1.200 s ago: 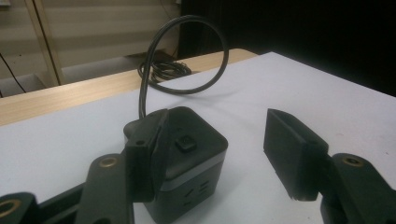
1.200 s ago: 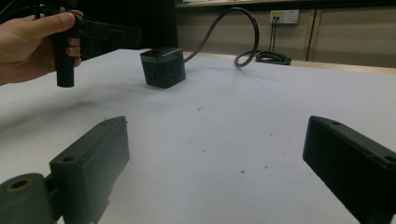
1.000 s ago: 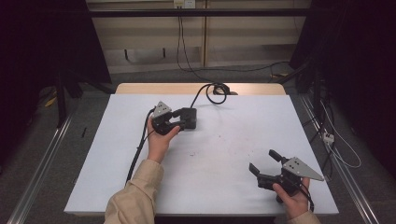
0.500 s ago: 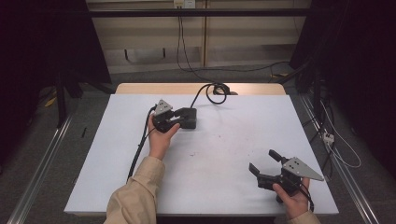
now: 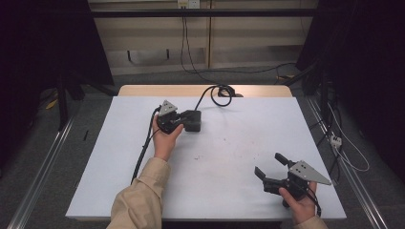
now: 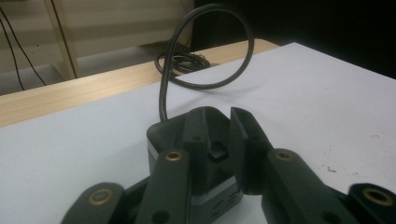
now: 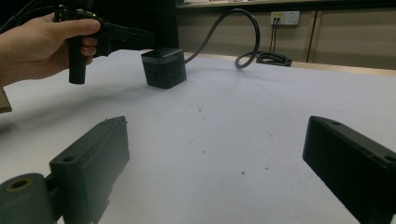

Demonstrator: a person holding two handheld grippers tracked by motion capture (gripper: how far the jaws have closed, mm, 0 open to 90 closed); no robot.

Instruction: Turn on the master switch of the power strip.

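Note:
A black cube socket block (image 5: 193,121) (image 7: 163,67) stands on the white table (image 5: 224,143), its black cable (image 5: 217,93) (image 6: 210,51) looping away toward the far edge. My left gripper (image 5: 183,119) (image 6: 218,114), also in the right gripper view (image 7: 140,35), reaches over the block's (image 6: 163,135) top corner. Its jaws have just been closing and stand a narrow gap apart, with the block's top showing through the gap. I see no pad pressing on the block. My right gripper (image 5: 269,163) (image 7: 217,126) rests near the front right, jaws wide open with nothing between them.
The table's wooden far edge (image 5: 200,89) carries the coiled cable. Dark floor, metal rails (image 5: 43,162) and loose wires (image 5: 344,143) lie around the table. White tabletop stretches between the two grippers.

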